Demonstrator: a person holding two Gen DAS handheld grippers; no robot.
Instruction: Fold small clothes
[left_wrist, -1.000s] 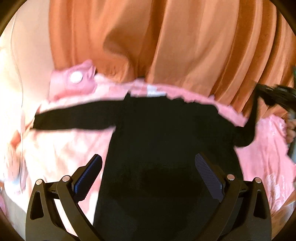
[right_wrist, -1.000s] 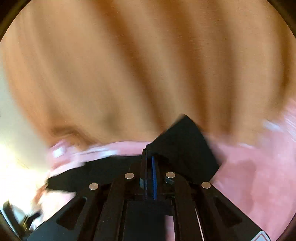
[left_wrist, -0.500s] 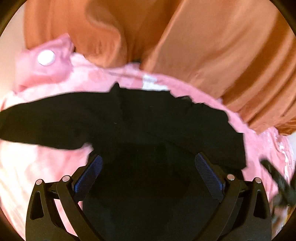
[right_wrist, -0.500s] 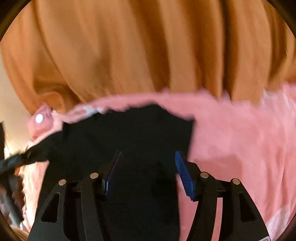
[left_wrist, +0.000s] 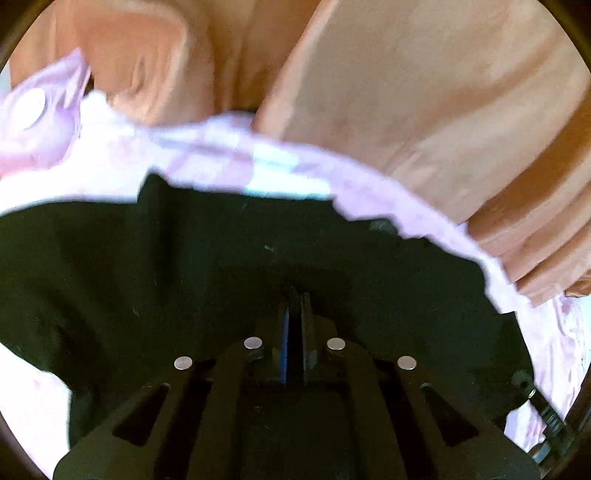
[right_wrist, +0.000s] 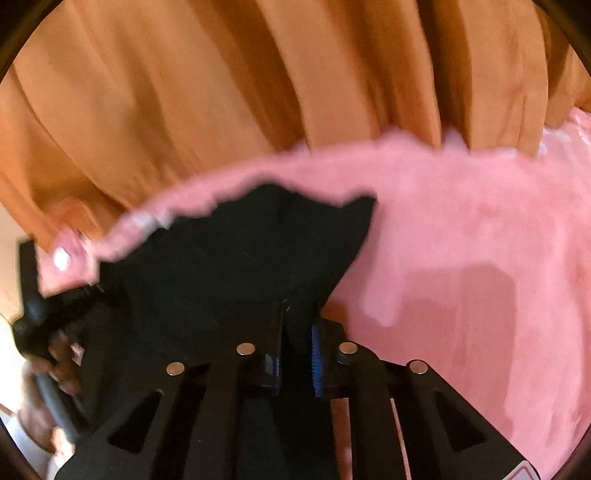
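Observation:
A black long-sleeved garment lies spread on a pink sheet. My left gripper is low over the middle of it. Its fingers are shut together, with the dark cloth gathered at their tips. In the right wrist view the same garment has a pointed corner at its far right. My right gripper is at the garment's right edge. Its jaws are closing, and black cloth fills the narrow gap between the blue pads. The fabric under both grippers is hidden.
An orange curtain hangs right behind the bed's far edge. A pink cushion with a white disc lies at the far left. A hand on the left gripper's handle shows at the left. Bare pink sheet stretches to the right.
Both grippers came down onto the garment. The left went from wide open to shut. The right let go of the raised sleeve, opened, then closed on the garment's right edge.

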